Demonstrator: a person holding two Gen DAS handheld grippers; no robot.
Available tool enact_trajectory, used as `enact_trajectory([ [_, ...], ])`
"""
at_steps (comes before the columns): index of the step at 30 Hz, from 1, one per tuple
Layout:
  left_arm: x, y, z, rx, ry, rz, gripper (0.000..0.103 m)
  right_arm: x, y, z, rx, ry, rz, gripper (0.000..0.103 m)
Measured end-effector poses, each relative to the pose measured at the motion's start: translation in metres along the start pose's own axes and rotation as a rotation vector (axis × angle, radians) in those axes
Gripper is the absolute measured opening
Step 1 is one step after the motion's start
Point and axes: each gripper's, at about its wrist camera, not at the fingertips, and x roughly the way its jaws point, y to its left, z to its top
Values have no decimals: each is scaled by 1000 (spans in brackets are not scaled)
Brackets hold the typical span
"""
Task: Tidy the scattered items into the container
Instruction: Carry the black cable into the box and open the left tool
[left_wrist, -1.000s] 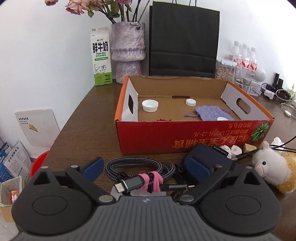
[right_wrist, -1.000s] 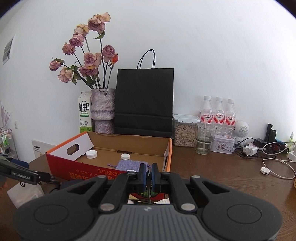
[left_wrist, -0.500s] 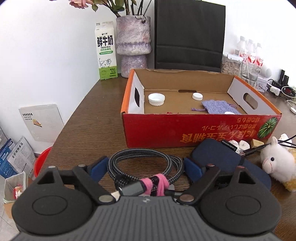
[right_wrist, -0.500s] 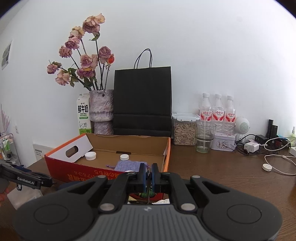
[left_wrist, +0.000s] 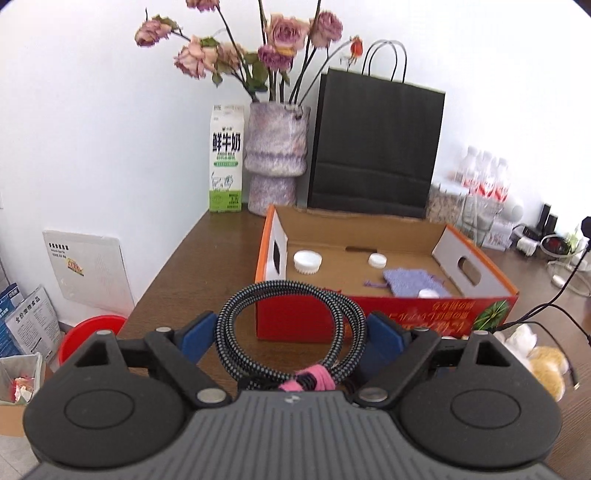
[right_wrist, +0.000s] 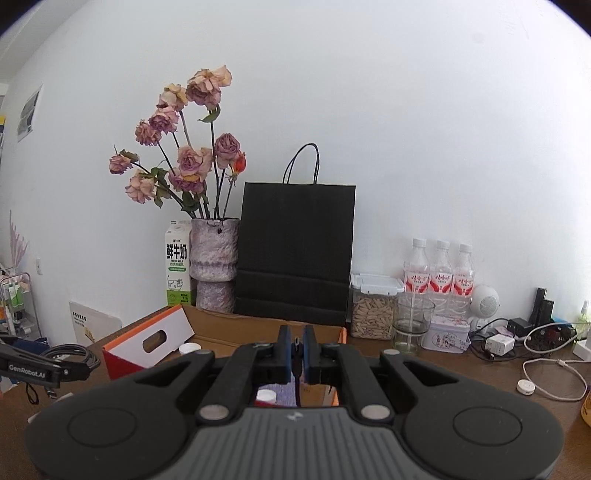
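The left gripper (left_wrist: 291, 330) clasps the coiled cable (left_wrist: 291, 332) above the table, the cardboard box (left_wrist: 384, 321) lying at twelve o'clock just beyond. The right gripper (right_wrist: 295, 349), pinched shut, apparently holds a thin black cord (right_wrist: 296, 373).

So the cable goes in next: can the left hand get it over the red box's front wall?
Probably yes. The left tool holds the coiled cable lifted, the red box right ahead, open-topped.

Lived-in home: cluttered wooden table (left_wrist: 192, 266), dried roses (right_wrist: 184, 162), milk carton (left_wrist: 226, 158).
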Motion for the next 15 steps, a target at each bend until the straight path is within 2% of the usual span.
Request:
enact_trajectory([
  [6, -22, -7, 13, -6, -68, -35, 88, -6, 2, 37, -14, -58, -9, 5],
  [15, -25, -21, 38, -36, -134, -78, 87, 6, 9, 87, -14, -135, -21, 5],
])
